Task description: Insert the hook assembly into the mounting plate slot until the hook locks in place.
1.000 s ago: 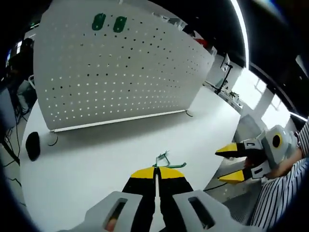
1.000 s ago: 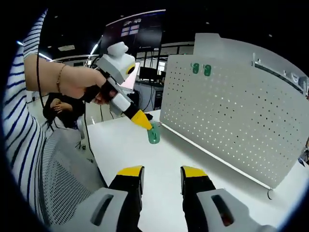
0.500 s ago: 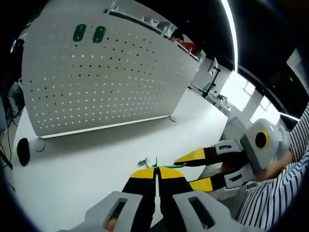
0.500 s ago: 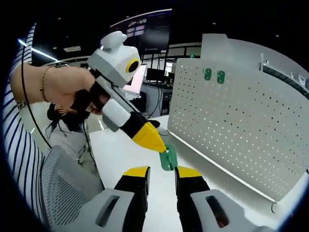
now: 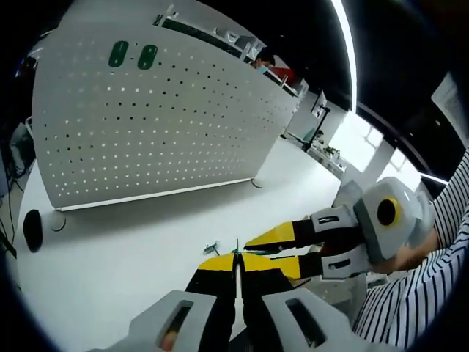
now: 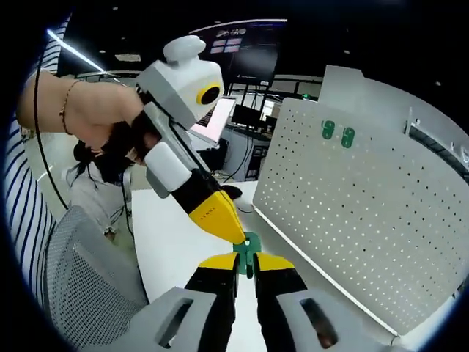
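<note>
Both claws pinch the green hook assembly, left claw and right claw hiding most of it

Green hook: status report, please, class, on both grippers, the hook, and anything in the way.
Left gripper shut on green hook. Right gripper closing around it, jaws nearly shut. Pegboard stands beyond, two green hooks near its top. Nothing between.

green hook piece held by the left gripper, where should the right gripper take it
Grip the flat green plastic hook piece on the part jutting beyond the left gripper, from the side opposite it. The right gripper already lines up there, jaws nearly closed around it.
</note>
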{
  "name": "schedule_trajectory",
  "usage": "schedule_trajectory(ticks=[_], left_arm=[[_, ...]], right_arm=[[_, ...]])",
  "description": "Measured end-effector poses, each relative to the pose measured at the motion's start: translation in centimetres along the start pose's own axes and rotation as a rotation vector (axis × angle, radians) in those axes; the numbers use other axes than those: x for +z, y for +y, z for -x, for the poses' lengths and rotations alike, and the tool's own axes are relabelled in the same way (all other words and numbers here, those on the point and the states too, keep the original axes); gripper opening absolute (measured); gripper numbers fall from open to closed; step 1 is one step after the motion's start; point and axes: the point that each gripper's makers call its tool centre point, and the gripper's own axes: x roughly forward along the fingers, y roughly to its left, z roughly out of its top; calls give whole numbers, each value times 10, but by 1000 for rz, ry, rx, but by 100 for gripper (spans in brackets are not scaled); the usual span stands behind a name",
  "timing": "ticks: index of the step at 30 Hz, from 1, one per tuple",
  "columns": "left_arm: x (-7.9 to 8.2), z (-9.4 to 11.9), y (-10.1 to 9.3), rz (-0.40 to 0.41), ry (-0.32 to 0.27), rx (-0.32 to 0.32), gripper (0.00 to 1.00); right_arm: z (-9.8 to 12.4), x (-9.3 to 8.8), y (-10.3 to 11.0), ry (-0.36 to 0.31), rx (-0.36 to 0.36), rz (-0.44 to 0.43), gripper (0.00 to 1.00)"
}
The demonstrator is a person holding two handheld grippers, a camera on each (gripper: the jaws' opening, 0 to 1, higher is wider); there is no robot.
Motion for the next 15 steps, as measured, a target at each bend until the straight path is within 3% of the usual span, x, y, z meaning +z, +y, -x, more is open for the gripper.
schedule_trajectory(ticks=[15], left_arm=[[5,4,-7,24,-31,-20,1]], right_arm=[[-1,8,-4,-20,-6,28,2]])
